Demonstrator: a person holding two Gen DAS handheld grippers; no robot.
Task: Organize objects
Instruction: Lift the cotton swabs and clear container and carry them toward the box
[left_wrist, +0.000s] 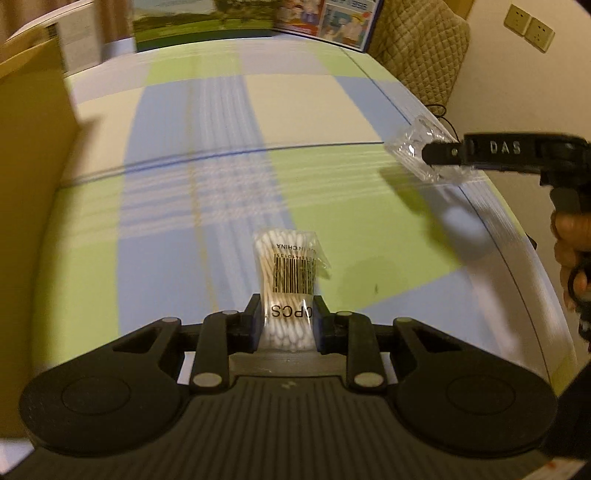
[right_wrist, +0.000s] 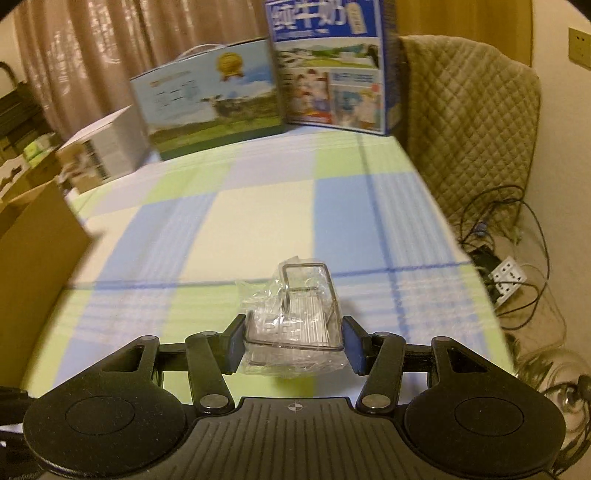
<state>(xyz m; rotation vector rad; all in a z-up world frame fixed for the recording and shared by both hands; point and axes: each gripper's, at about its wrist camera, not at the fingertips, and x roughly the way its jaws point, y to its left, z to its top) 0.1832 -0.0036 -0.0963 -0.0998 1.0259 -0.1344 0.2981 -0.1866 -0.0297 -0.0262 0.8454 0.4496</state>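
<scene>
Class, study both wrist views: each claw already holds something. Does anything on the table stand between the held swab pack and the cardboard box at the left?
Nothing visible does. The left claw grips the swab pack, and only bare checked tablecloth lies between it and the cardboard box. The right claw, holding a clear case, is off to the right, out of that path.

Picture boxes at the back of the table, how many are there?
2. A wide green-and-blue cow-picture box stands at the far edge, and a taller blue cartoon-picture box stands right of it. More may sit out of view.
</scene>
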